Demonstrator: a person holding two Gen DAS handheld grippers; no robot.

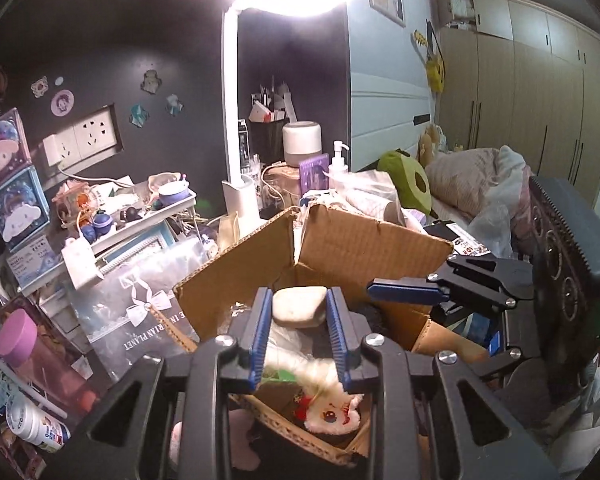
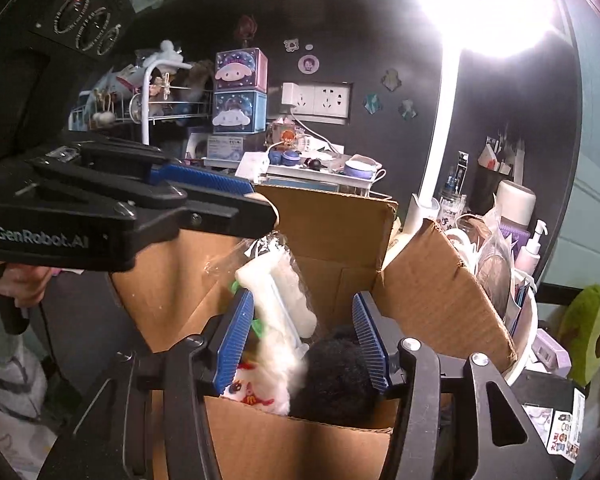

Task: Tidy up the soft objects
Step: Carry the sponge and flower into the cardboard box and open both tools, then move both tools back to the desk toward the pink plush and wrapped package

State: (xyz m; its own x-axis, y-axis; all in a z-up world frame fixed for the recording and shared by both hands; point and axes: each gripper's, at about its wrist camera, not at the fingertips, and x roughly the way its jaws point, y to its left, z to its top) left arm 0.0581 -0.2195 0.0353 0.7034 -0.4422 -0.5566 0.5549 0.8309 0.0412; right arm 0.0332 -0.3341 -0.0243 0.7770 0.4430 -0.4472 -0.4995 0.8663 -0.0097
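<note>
Cardboard box [image 1: 340, 240] open on cluttered desk. Left gripper [image 1: 300, 336] over box, jaws narrow, pinching clear bag holding white plush [image 2: 276, 300], which hangs into box. Right gripper [image 2: 304, 344] wide, empty, above black plush [image 2: 336, 380] in box. Beige pad [image 1: 299, 306] lies inside too. Lamp [image 2: 436, 152] glaring behind.

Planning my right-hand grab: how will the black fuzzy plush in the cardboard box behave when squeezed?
The black fuzzy plush looks soft, so it probably compresses and weighs little. Its long pile may slip in the grip; close fully. It touches the bagged white plush doll, which could drag along.
</note>
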